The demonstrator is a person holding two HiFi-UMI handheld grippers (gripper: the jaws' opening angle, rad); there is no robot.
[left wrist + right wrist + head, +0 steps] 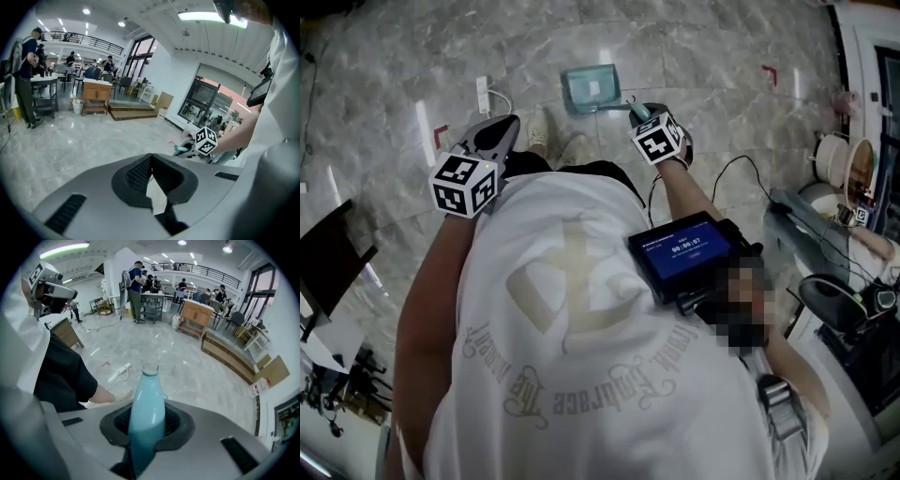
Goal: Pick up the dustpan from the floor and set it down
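The teal dustpan [591,89] is over the marble floor just ahead of my feet, its handle [630,108] pointing back to my right gripper [637,114]. That gripper is shut on the handle [146,408]; in the right gripper view the teal handle runs up between the jaws and ends in a hanging loop, while the pan itself is hidden. My left gripper [504,127] hangs to the left of the pan, apart from it. Its jaws meet at the tips with nothing in them [150,161]. The left gripper view also catches the right gripper's marker cube [206,140].
A white power strip [483,91] with its cable lies on the floor left of the dustpan. Red tape corners [769,73] mark the floor. My shoe [562,145] stands just behind the pan. Equipment and cables crowd the right side [844,216]. People and tables [154,296] stand far off.
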